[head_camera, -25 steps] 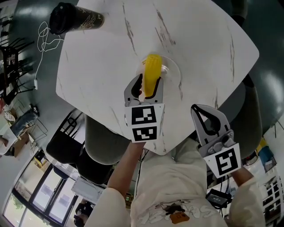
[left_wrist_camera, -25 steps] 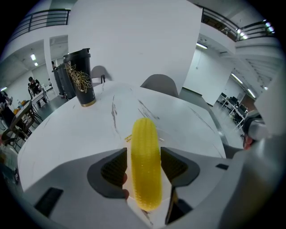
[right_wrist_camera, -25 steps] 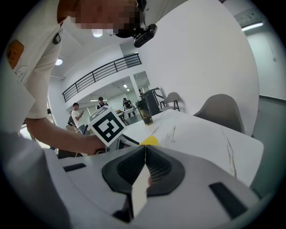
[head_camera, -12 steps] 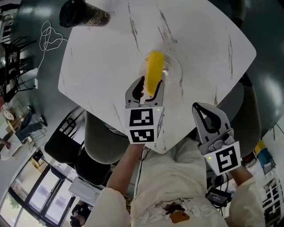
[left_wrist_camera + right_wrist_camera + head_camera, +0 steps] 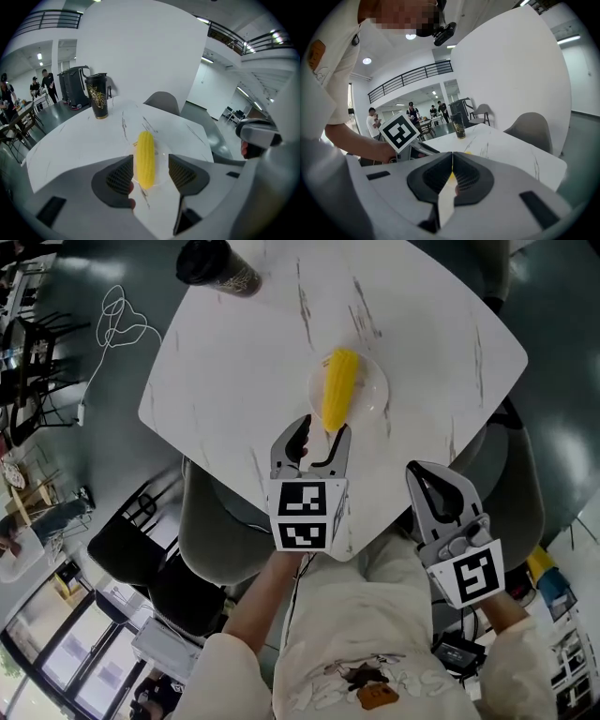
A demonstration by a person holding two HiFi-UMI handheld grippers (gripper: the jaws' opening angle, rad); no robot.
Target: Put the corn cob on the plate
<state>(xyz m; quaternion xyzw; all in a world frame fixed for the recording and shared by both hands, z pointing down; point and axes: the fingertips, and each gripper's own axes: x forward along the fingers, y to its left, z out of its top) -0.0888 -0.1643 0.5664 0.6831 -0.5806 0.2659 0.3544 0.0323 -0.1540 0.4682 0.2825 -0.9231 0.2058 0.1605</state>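
The yellow corn cob (image 5: pixel 339 390) lies lengthwise on a clear glass plate (image 5: pixel 375 395) in the middle of the white marble table (image 5: pixel 244 362). My left gripper (image 5: pixel 322 430) hovers open just on the near side of the plate. The cob's near end is about level with the fingertips and is not touched. In the left gripper view the corn cob (image 5: pixel 145 157) shows in the gap of the left gripper (image 5: pixel 149 176), resting on the plate (image 5: pixel 162 151). My right gripper (image 5: pixel 433 486) is shut and empty, held at the table's near edge; the right gripper (image 5: pixel 452 174) shows its pads pressed together.
A black tumbler (image 5: pixel 214 265) with gold print stands at the table's far left corner, also the tumbler (image 5: pixel 97 95) beyond the plate. Grey chairs (image 5: pixel 202 521) sit under the near edge and at the right. A white cable (image 5: pixel 117 320) lies on the floor.
My left gripper has pulled back toward me off the corn cob, which stays lying on the plate. The right gripper has hardly moved.
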